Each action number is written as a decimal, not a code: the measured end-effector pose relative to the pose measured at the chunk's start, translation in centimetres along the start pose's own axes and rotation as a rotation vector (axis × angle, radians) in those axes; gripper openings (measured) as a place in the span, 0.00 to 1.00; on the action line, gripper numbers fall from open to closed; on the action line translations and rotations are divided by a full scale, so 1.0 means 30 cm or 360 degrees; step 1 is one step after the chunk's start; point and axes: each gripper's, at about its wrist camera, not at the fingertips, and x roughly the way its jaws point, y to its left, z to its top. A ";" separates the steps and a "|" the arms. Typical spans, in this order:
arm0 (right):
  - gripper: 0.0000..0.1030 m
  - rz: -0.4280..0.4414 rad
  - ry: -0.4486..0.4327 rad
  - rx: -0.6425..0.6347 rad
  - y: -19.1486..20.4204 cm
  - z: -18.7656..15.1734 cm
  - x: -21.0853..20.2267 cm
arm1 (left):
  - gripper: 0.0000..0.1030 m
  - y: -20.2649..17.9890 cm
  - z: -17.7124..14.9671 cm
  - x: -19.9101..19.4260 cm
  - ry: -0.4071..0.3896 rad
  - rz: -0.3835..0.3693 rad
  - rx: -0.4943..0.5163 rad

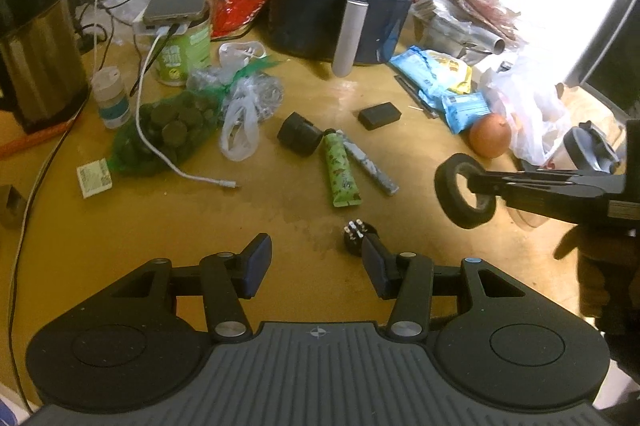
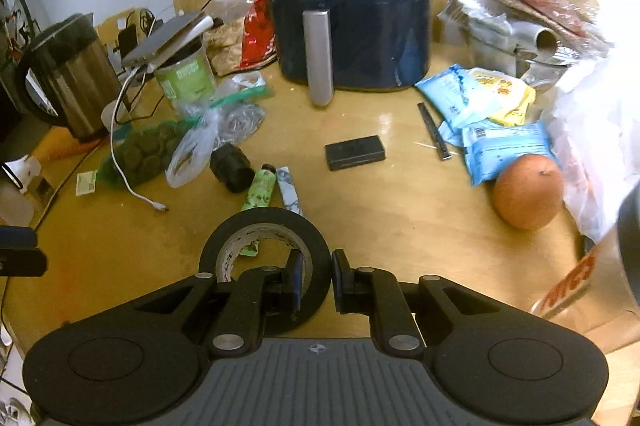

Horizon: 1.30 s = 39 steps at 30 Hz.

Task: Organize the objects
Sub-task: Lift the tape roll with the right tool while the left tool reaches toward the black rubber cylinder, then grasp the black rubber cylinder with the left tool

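A: 2 grippers over the yellow wooden table (image 1: pixel 400 194). Right gripper (image 2: pixel 332 280): jaws pinched tight on the wall of a black roll of tape (image 2: pixel 266 226), 1 finger through the core, the other outside. Roll is off the table, held in the air at the near right.

B: Left gripper (image 1: pixel 316 268)?

A: Jaws about half apart, nothing between them. A small black plug with metal pins (image 1: pixel 356 236) lies on the table just beyond its right finger; contact, cannot tell.

B: Table contents?

A: Mid-table: a flat black rectangular box (image 2: pixel 355 152), a green printed tube (image 2: pixel 262 188) touching a grey marbled tube (image 2: pixel 289 192), a black cylindrical cap (image 2: pixel 232 168) beside them. Orange round fruit (image 2: pixel 528 192) at right, against blue snack packets (image 2: pixel 500 150). Dark navy air fryer with a silver handle (image 2: pixel 344 2) at the back. Steel kettle (image 2: pixel 68 74) far left, green mesh bag of dark discs (image 1: pixel 176 130) near it, a white cable (image 1: pixel 160 154) draped across the bag.
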 end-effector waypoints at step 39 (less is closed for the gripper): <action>0.17 -0.0144 -0.0230 0.0384 -0.094 -0.077 -0.247 | 0.52 -0.018 0.245 0.366 -0.0084 0.0011 0.0398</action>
